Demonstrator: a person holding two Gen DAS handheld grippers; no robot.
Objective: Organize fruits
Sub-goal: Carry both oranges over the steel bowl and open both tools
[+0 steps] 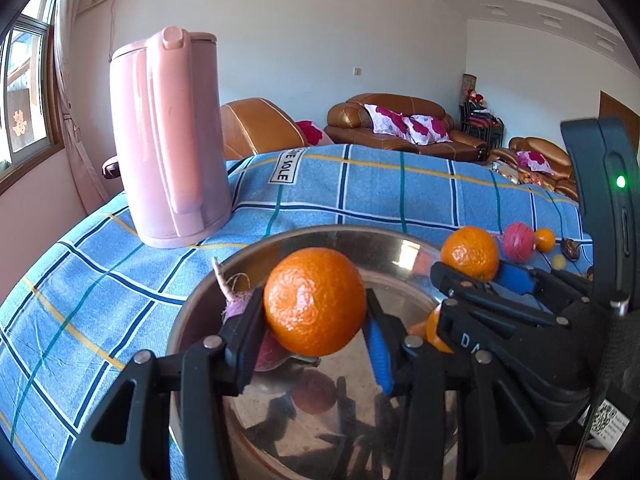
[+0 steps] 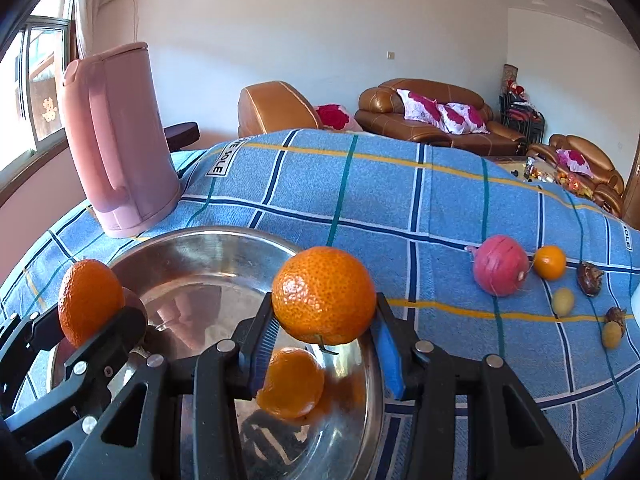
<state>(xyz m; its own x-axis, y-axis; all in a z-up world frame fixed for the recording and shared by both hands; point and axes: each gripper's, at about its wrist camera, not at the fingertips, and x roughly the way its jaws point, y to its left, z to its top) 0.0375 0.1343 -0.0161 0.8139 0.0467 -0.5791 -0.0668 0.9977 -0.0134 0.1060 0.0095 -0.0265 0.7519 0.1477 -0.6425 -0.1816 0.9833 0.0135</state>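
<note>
Left wrist: left gripper [image 1: 316, 320] clamps a round, dimpled orange [image 1: 315, 301] over a shiny steel bowl [image 1: 200, 304]. Right gripper [image 2: 324, 344] grips a second orange [image 2: 324, 294] above the same bowl; a third orange [image 2: 291, 383] lies inside. Pink kettle [image 1: 168, 136] stands behind on checked blue cloth [image 2: 400, 200]; radish [image 2: 500, 265] lies well right.

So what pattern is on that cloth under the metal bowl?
The cloth is blue with a grid of white, navy, teal and yellow stripes, clearest in the right wrist view.
</note>
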